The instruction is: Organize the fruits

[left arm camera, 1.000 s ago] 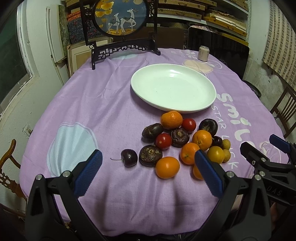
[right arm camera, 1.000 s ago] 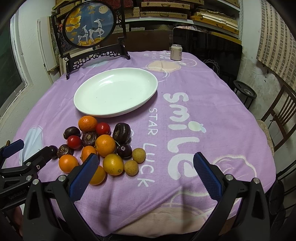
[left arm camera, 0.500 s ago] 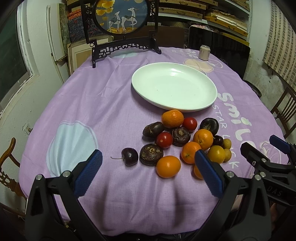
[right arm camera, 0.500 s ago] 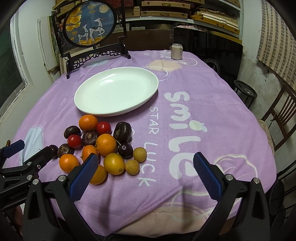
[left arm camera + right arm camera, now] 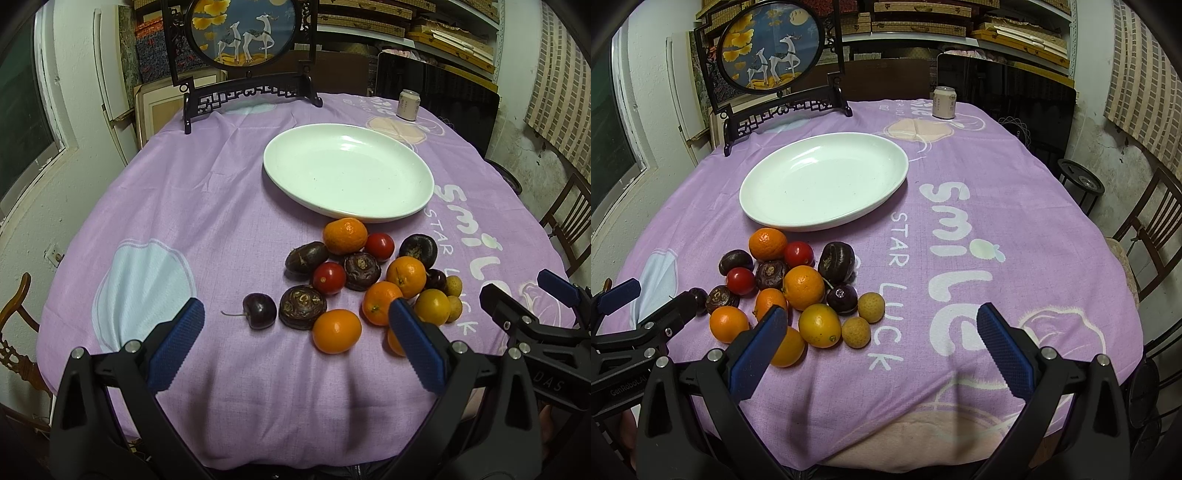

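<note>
cloth (image 5: 960, 258): "smile", "STAR LUCK" printed
left tongs (image 5: 295, 343): spread wide, "GenRobot.AI" marked
right tongs (image 5: 882, 345): spread wide, "DAS" marked
fruits (image 5: 364, 280): piled beside plate (image 5: 347, 173)

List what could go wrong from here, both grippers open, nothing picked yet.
1. The fruit pile is packed tight; closing on one orange may nudge its neighbours, and round fruit could roll.
2. The left gripper and right gripper sit close together near the pile; they could collide.
3. The plate is shallow, so dropped fruit might roll out.
</note>
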Demonstrator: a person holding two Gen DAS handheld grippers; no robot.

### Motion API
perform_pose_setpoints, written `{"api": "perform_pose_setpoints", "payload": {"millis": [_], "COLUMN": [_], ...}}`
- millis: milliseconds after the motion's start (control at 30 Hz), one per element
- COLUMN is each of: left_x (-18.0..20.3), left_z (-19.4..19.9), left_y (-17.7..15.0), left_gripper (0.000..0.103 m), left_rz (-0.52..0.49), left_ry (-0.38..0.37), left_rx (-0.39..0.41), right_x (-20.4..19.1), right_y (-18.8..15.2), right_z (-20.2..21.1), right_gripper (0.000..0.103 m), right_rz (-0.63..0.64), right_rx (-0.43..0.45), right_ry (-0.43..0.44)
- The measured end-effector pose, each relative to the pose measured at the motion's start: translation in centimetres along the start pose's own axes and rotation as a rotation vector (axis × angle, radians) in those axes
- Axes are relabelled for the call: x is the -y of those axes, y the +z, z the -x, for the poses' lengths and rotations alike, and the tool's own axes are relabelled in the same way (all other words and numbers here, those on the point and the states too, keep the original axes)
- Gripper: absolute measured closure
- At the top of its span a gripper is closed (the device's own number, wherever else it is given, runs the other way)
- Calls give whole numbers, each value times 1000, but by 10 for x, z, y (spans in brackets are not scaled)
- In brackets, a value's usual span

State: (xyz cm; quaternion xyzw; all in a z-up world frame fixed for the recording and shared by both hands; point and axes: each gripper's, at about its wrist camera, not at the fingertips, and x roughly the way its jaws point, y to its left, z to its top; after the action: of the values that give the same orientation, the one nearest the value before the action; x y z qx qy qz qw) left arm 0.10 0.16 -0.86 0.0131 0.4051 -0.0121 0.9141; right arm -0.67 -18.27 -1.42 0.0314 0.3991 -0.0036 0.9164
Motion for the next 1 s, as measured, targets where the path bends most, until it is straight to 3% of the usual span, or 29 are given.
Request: {"api": "perform_pose_setpoints", "payload": {"millis": [733,800,833,867,900,967,1000], "left_x": [-6,-21,-29,-40,-48,-62,-67], "left_z": [-3,-3,-3,-4,-6,-9,-11], "left_y": [-2,-4,-6,-10,-14,-22,-26], "left_gripper": [2,2,2,2,2,2,2], "left_rz": [3,29,43,61,79,112,127], "left_ry": [-4,44,62,81,98,111,112], "left_rx": [-2,18,23,23,15,-7,-20], "right_x": [-7,-16,-23,-26,-32,-39,-43], "right_y": [-3,-8,-15,-17,-24,-30,-32], "right_z": [-5,-8,-7,-5,-5,-10,-15], "right_gripper": [1,1,1,1,4,40,46], "right_rz": [33,88,132,151,183,210,215], "right_rx": [-22,-39,-49,-50,-51,-81,-111], "right_ry": [2,80,188,229,284,322,349]}}
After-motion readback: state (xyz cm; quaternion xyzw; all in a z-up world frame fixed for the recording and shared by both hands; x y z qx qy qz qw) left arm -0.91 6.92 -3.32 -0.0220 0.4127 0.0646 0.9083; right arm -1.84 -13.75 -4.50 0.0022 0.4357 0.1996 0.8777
